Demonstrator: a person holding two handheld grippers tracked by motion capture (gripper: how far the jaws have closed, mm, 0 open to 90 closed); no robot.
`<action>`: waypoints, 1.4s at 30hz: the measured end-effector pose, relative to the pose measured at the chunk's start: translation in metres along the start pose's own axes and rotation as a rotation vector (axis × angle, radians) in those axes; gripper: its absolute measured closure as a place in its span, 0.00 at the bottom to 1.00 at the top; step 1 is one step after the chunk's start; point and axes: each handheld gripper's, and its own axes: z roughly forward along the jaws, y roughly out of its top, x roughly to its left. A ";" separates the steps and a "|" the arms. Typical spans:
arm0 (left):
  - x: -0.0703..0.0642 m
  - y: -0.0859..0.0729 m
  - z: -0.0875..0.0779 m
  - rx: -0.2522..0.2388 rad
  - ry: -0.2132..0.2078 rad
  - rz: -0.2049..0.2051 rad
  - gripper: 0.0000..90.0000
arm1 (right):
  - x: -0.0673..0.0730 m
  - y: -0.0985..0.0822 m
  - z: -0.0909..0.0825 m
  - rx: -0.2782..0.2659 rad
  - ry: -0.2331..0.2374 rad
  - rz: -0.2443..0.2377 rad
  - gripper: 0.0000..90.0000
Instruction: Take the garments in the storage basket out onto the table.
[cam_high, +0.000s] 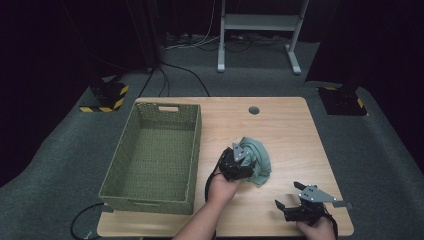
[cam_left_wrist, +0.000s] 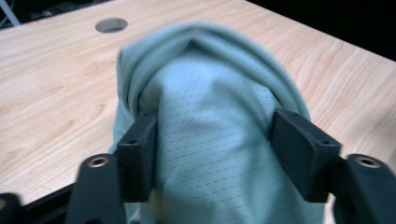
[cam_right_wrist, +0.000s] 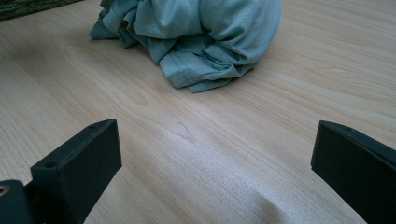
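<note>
A green cloth (cam_high: 257, 161) lies bunched up in the middle of the wooden table (cam_high: 290, 130), just to the right of a big woven basket (cam_high: 155, 155). The left gripper (cam_high: 239, 162) is right at the cloth, on its left side. In the left gripper view the cloth (cam_left_wrist: 210, 140) bulges up between the two black jaws, which stand about half open. The cloth looks like it touches both jaws, but the picture is blurry, so I cannot tell if they still squeeze it. A round hole (cam_left_wrist: 111, 24) in the table sits past the cloth. The right gripper (cam_high: 287, 207) rests near the front right corner of the table, well apart from the cloth. Its jaws are wide open and hold nothing. In the right gripper view the cloth (cam_right_wrist: 196, 32) sits farther off on the bare wood.
</note>
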 end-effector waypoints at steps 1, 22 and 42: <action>0.000 0.001 -0.002 -0.005 0.001 -0.004 0.33 | 0.000 0.000 0.000 0.001 -0.002 -0.001 0.02; 0.000 0.016 -0.035 -0.047 -0.063 0.011 0.03 | 0.002 0.001 0.002 0.010 -0.001 -0.011 0.02; 0.003 0.004 -0.076 -0.078 -0.078 0.009 0.03 | 0.002 0.001 0.003 0.014 -0.002 -0.010 0.02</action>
